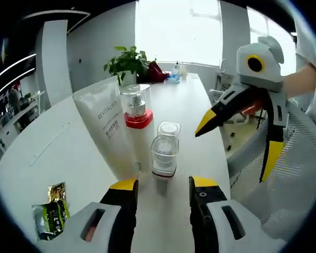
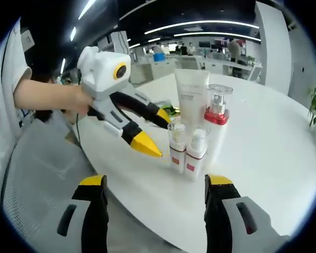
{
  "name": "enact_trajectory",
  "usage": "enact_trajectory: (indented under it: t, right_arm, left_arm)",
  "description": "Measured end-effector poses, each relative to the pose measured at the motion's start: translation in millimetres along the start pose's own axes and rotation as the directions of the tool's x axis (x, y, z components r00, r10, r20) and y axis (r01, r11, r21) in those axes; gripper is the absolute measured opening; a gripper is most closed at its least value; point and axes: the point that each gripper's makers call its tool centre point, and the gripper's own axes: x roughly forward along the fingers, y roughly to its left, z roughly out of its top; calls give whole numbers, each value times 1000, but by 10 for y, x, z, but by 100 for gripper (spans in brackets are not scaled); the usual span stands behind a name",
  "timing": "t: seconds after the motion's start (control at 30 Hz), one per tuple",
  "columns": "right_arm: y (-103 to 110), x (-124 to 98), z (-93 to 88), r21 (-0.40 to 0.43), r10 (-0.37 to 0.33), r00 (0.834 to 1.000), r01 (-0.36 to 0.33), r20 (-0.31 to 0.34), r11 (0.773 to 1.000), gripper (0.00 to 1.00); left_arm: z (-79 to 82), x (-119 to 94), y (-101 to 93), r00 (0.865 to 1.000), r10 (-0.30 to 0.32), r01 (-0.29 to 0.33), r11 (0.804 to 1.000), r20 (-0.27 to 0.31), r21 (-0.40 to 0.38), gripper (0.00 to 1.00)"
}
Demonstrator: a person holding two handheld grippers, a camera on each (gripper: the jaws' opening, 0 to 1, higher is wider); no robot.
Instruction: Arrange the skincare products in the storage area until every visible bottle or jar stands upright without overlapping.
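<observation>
Left gripper view: left tongs (image 1: 163,185) wide, framing small bottle (image 1: 164,155) near table (image 1: 52,153) edge (pre-grasp?); right tongs (image 2: 155,187) wide too.

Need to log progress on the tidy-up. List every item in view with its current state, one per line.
white tube: upright, standing on its cap.
pump bottle: upright, clear cap on, red collar.
two small bottles: upright, side by side, capped.
green sachets: lying flat on the table.
left gripper: open, empty.
right gripper: open, empty.
</observation>
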Motion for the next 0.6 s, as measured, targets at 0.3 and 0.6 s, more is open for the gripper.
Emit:
enact_trajectory:
  t: [0.3,0.6]
  right_arm:
    - [1,-44,176,-16,-1,1000,1,30,1000,80]
    - [44,-87,268,-27,3,999,-2,51,1000,86]
  left_arm:
    - [-136,-326,41,996,90,-90,993,-13,-76,50]
    - [-390,-731,96,973,226,-228,947,-35,-226,61]
